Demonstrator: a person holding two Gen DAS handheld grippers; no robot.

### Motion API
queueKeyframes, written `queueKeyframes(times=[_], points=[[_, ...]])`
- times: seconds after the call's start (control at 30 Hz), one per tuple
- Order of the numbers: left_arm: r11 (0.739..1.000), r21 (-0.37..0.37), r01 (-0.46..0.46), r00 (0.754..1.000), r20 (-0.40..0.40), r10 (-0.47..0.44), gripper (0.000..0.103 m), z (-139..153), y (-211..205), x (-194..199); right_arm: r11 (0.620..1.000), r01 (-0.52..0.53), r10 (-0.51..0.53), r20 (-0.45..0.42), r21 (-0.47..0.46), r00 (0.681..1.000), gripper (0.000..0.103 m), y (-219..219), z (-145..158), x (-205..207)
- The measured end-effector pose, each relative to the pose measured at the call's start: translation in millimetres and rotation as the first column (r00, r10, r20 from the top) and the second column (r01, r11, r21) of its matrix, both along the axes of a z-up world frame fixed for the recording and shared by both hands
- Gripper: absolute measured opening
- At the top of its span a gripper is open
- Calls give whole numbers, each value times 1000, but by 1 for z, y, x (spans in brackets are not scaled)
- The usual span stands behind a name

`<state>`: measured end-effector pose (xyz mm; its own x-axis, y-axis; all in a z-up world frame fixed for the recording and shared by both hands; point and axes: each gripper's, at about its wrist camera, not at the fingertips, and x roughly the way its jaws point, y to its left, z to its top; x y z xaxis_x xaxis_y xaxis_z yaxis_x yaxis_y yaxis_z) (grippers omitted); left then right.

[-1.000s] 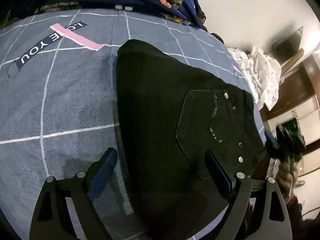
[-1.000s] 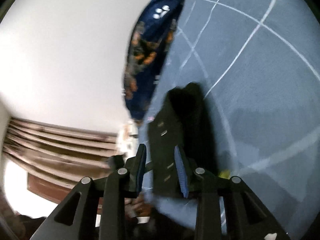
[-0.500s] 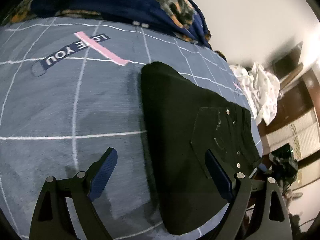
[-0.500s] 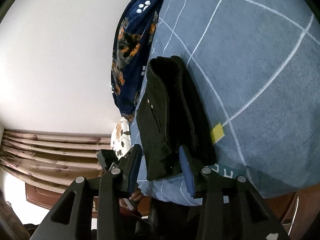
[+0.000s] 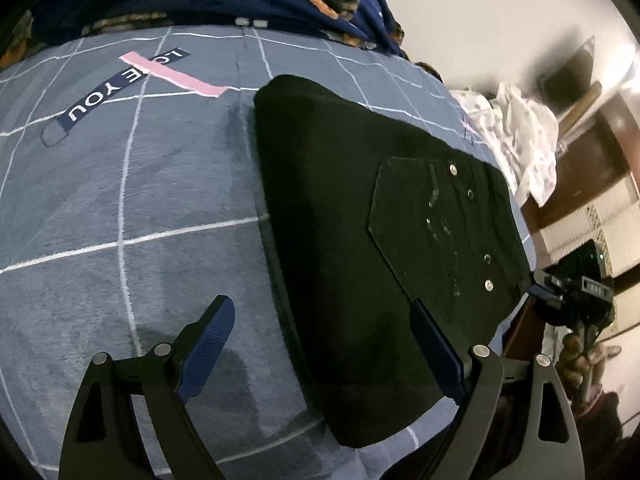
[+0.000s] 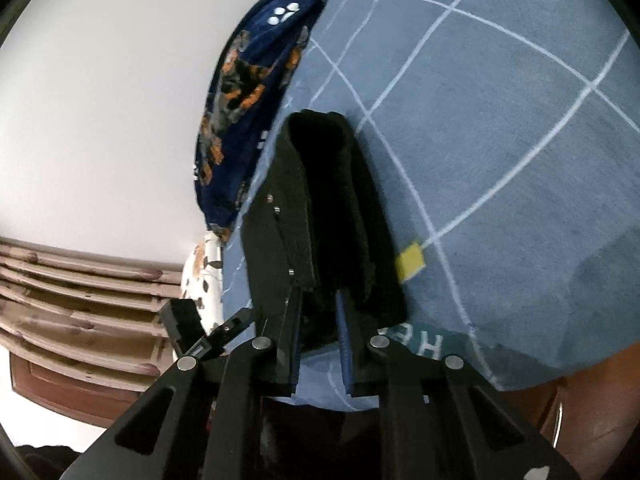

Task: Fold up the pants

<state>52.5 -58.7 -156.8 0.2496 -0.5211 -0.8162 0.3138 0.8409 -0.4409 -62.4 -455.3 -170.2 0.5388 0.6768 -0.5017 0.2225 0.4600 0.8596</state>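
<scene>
Pants (image 5: pixel 360 248) lay folded centre-right on bed (image 5: pixel 120 200). Left claw (image 5: pixel 320 344) apart, hovering, empty. Right claw (image 6: pixel 318 320) was closing on waist edge, lower centre. Advise gripping all layers squarely w/ both pads before lifting

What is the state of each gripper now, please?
Left gripper: open, holding nothing, above the black pants.
Right gripper: fingers closing, with the edge of the pants between them.
</scene>
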Motion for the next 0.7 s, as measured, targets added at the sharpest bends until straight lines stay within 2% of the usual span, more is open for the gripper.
queueKeyframes(times=[0.23, 0.4, 0.57, 0.63, 0.7], points=[[999, -31, -20, 1000, -21, 19, 89, -2, 7, 2, 997, 32, -31, -12, 77, 999, 20, -7, -2, -2], [998, -57, -39, 999, -30, 37, 89, -4, 11, 2, 995, 61, -61, 0, 77, 998, 28, -12, 3, -5], [998, -46, -33, 999, -24, 32, 89, -3, 9, 0, 998, 29, -28, -18, 52, 999, 28, 0, 0, 0], [998, -46, -34, 999, -24, 33, 89, -3, 9, 0, 1000, 8, -8, -17, 16, 1000, 18, 5, 1, 2], [998, -48, -37, 999, -27, 36, 89, -3, 9, 0, 1000, -4, 4, -7, -4, 1000, 17, 8, 4, 1]])
